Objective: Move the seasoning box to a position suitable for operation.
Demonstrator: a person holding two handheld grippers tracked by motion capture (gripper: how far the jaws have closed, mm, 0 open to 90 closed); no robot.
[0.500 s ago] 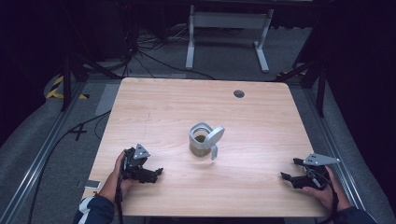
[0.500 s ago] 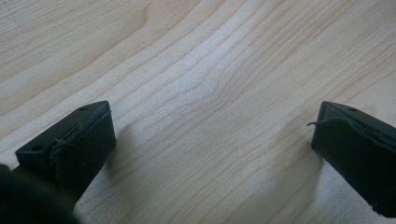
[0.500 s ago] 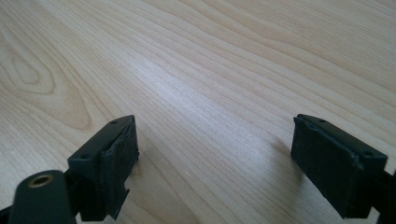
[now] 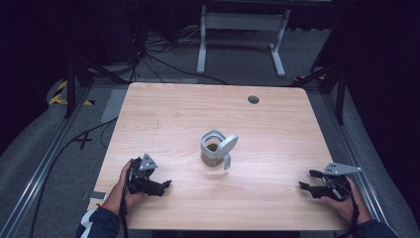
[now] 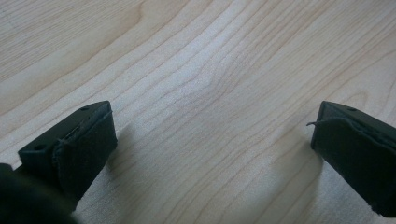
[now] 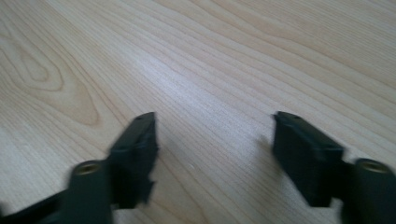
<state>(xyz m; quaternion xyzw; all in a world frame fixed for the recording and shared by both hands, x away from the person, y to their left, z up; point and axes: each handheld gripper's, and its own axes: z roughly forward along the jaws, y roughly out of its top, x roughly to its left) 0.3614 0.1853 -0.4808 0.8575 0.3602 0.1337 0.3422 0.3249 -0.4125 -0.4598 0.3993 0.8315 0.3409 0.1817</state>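
A grey cup-like object with a white curved lid or band [image 4: 216,148] stands at the middle of the wooden table [image 4: 188,114]. My left gripper [image 4: 166,186] rests low at the front left, held by a hand, jaws pointing right toward the middle. In the left gripper view its jaws stand wide apart over bare wood, and the gripper [image 5: 212,135] holds nothing. My right gripper [image 4: 306,181] sits at the front right edge, jaws pointing left. In the right gripper view this gripper [image 6: 215,140] is open too, with only wood grain between the jaws.
A round cable hole [image 4: 253,99] sits near the table's far right edge. Beyond the table stands a white metal frame [image 4: 237,29], with cables on the grey floor [image 4: 158,64]. Metal rails run along both sides of the table.
Both grippers stay near their places at the front corners; the right gripper view is slightly blurred, hinting at small motion.
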